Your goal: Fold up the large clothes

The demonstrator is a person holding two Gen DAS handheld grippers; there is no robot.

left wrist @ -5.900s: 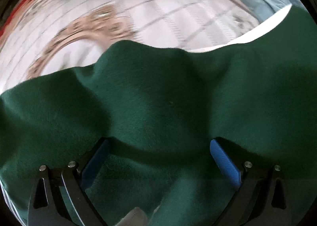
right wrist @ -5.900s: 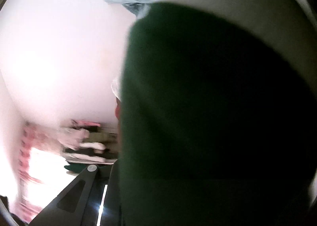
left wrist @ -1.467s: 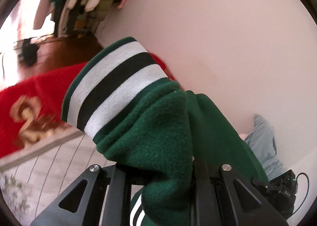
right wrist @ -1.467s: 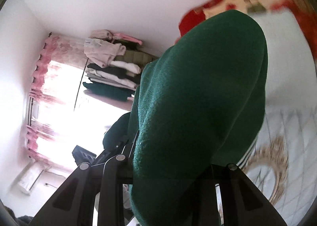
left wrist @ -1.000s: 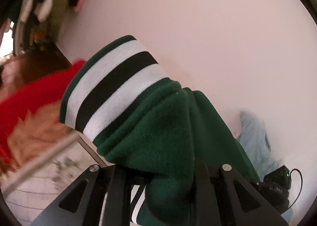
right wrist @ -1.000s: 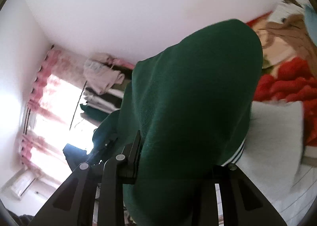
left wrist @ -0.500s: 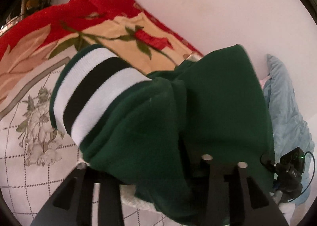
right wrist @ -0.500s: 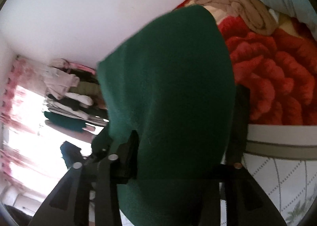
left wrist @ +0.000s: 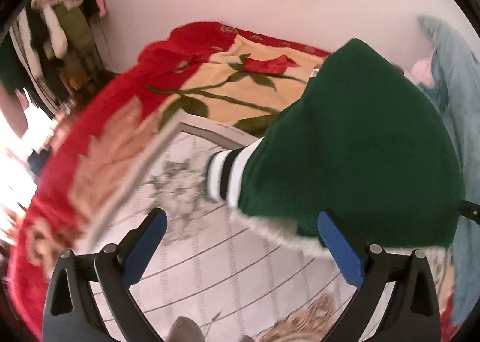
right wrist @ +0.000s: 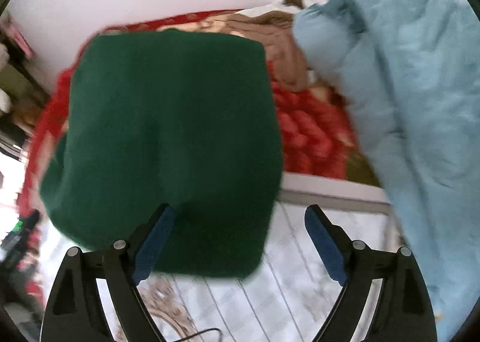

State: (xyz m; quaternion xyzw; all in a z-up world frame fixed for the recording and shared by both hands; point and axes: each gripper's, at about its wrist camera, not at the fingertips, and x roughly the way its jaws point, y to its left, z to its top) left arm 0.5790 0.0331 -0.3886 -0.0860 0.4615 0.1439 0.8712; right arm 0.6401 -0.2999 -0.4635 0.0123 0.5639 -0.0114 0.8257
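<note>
Green garment (right wrist: 174, 132) seen folded on bed (left wrist: 240, 276), striped cuff (left wrist: 228, 174) protruding; left gripper (left wrist: 241, 252) fingers spread wide, nothing held; right gripper (right wrist: 238, 243) likewise; blue quilt (right wrist: 414, 102) alongside.

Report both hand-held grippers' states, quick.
Left hand-held gripper: open, holding nothing; green garment lies ahead.
Right hand-held gripper: open, holding nothing.

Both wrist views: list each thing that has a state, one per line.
Left claw: open, empty.
Right claw: open, empty.
Green fleece garment: folded into a bundle, released, lying on the bed.
Striped cuff: sticking out from under the fold.
Light blue quilt: bunched up beside the garment.
</note>
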